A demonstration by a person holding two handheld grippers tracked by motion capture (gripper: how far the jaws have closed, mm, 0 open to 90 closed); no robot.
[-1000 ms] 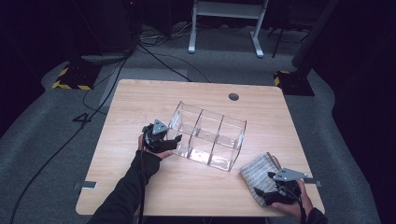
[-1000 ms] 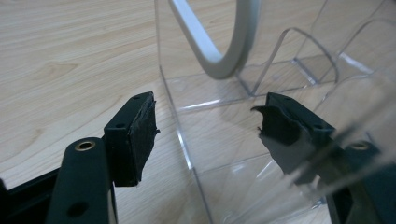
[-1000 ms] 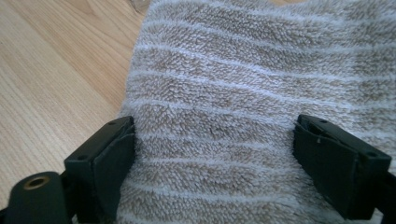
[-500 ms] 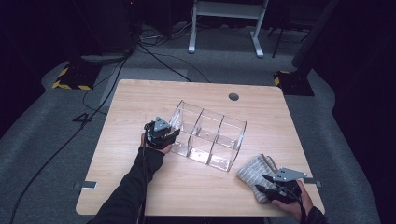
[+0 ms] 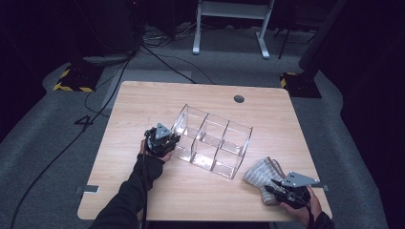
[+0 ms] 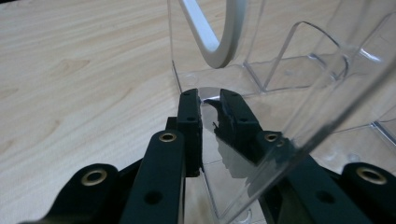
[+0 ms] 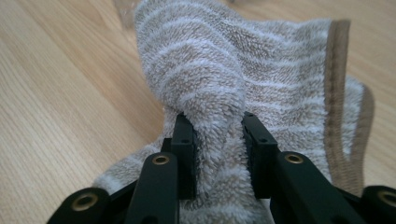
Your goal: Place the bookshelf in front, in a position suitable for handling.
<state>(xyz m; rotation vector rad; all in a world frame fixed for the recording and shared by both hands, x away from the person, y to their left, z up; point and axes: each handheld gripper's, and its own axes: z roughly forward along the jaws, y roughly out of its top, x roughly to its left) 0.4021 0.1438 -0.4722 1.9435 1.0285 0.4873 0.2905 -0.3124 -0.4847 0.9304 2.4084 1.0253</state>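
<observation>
**Both tongs gripping: towel on the right, clear organizer on the left**

Nearest to me, at the front right corner of the desk (image 5: 143, 102), my right tongs (image 5: 272, 191) have just been closing, and they now pinch a raised fold of the striped towel (image 5: 261, 172). In the right gripper view the two black jaws squeeze the beige-and-white pile between them, and the towel (image 7: 243, 70) bunches up into a ridge above the tips while the rest lies on the wood, its brown hem running along the right side. My right hand (image 5: 301, 212) sits just at the desk's front edge.

A little farther in, on the left side, my left tongs (image 5: 173, 141) have also just been closing. In the left gripper view the jaws clamp the thin end wall of the clear plastic organizer (image 6: 299, 60), one jaw outside and one inside the end compartment. My left hand (image 5: 154, 151) rests on the desk right beside that end.

The organizer (image 5: 224, 129) stands upright near the middle of the desk, turned at an angle, with three open compartments in a row. The towel lies just beside its near right corner.

Beyond it, near the far edge, there is a small dark round hole (image 5: 239, 98) in the desk. Past the desk, on the grey floor, cables (image 5: 157, 57) trail, and a white frame (image 5: 229, 24) stands farther back.
</observation>
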